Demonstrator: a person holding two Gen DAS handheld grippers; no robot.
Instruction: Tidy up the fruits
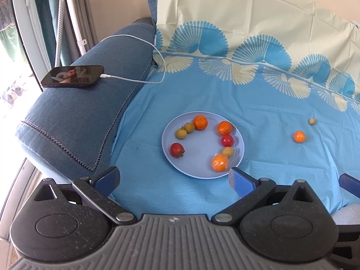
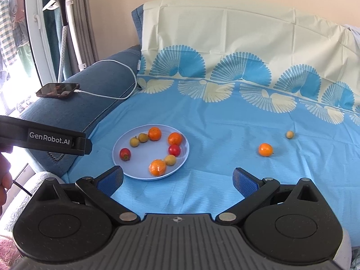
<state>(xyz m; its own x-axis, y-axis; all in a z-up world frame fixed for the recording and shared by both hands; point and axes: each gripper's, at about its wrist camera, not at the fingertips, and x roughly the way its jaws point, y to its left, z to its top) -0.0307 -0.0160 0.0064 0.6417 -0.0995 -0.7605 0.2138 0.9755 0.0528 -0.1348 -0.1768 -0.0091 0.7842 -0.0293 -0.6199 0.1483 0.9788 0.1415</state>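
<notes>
Plate [image 2: 119, 157] holds eight fruits; an orange [image 2: 265, 149] and a longan [image 2: 289, 134] lie right of it, unplaced. My left gripper [image 1: 174, 180] and right gripper [image 2: 177, 180] gape, empty.

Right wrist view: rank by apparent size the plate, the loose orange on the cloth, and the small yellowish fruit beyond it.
1. Plate, by far the largest.
2. Loose orange.
3. Yellowish fruit, smallest. It lies farther from the camera than the orange, which shrinks it a little, but the gap looks real.
</notes>
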